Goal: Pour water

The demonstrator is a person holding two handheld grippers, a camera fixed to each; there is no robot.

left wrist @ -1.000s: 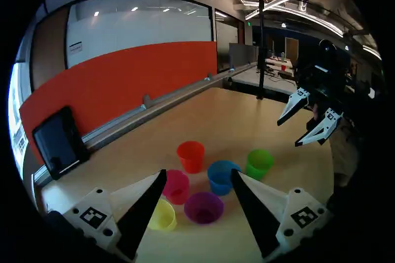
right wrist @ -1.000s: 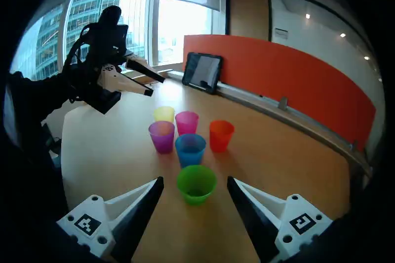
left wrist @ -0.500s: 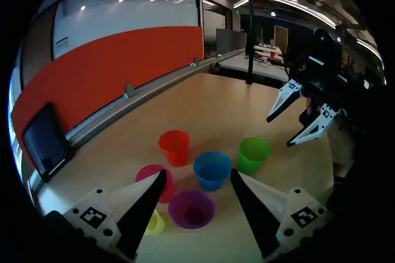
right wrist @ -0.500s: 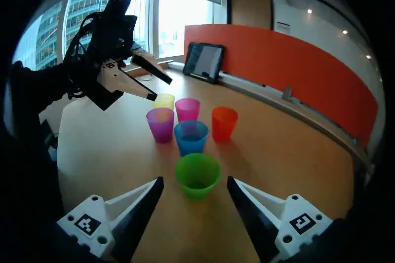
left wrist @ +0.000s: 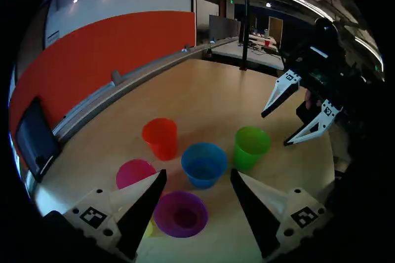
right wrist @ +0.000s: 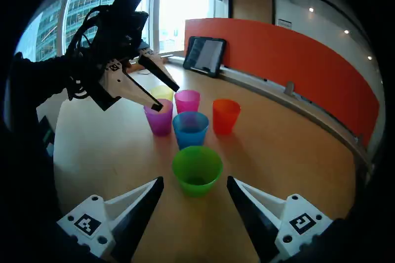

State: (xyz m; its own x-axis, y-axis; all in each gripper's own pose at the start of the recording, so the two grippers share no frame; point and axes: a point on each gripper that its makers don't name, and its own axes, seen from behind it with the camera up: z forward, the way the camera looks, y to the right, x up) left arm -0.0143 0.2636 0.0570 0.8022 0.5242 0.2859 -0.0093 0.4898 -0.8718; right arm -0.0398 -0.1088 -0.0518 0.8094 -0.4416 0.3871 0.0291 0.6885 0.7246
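Right gripper view — your right gripper [right wrist: 194,180] has its fingers spread and empty, the green cup [right wrist: 197,169] on the table [right wrist: 296,164] between their tips — your left gripper [left wrist: 197,172], fingers likewise apart, straddles the purple cup [left wrist: 180,213].

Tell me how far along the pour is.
Done: nothing visible; the cups stand upright on the table. In hand: left gripper open by the purple cup, right gripper open facing the green cup, neither gripping. Left: grasp, lift, pour. Water levels can't be told.
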